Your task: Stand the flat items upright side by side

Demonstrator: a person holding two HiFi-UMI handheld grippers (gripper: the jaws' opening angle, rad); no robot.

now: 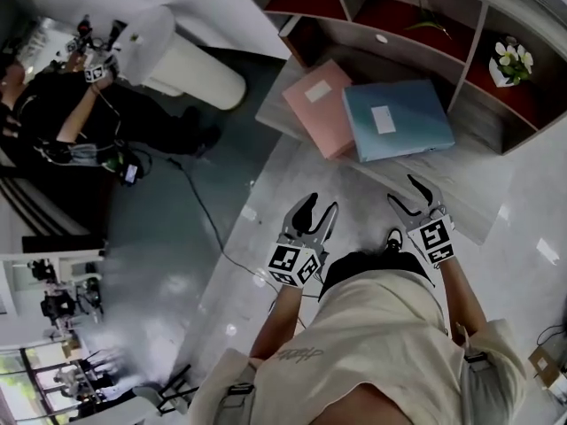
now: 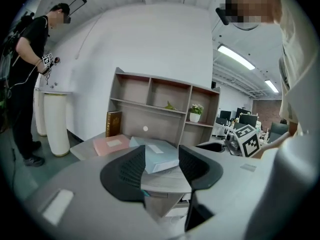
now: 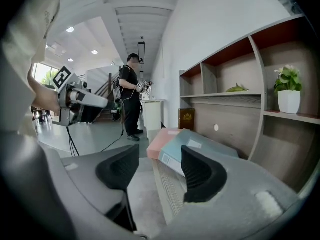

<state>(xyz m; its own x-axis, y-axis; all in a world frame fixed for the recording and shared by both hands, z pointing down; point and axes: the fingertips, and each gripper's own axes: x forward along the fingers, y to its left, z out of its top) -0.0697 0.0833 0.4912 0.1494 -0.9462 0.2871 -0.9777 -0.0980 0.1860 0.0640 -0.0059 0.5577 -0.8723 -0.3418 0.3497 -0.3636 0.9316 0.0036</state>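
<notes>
Head view: looks steeply down on pink folder [image 1: 317, 104] and blue folder [image 1: 397, 118], both flat on the desk [image 1: 469, 177] in front of the shelf unit [image 1: 483, 25], blue edge overlapping pink. Nothing stood upright yet.

Holds left gripper [image 1: 319, 209] and right gripper [image 1: 407, 195] short of the desk's near edge, well apart from both folders. Jaws of each spread to a middling gap, empty, with the folders visible only far beyond the pads.

Likely trouble from here:
- Pinching the blue folder by one thin edge and tipping it up: may slip out of the pads and slap back down, or swing open if only the cover is caught.
- Lifting the blue one while overlapped: may drag the pink one toward the left end of the desk and over it.
- Standing one folder with nothing bracing it: may topple before the second arrives, so probably needs one gripper as a prop.

Around and in the way: white potted plant [image 1: 512, 60] in a right-hand cubby, close enough to be knocked by a tall swing; brown book [image 2: 113, 124] upright at the left end of the shelf unit; white pedestal [image 1: 182, 60], floor cable [image 1: 199, 206] and another person [image 1: 53, 113] off to the left, clear of the work.
</notes>
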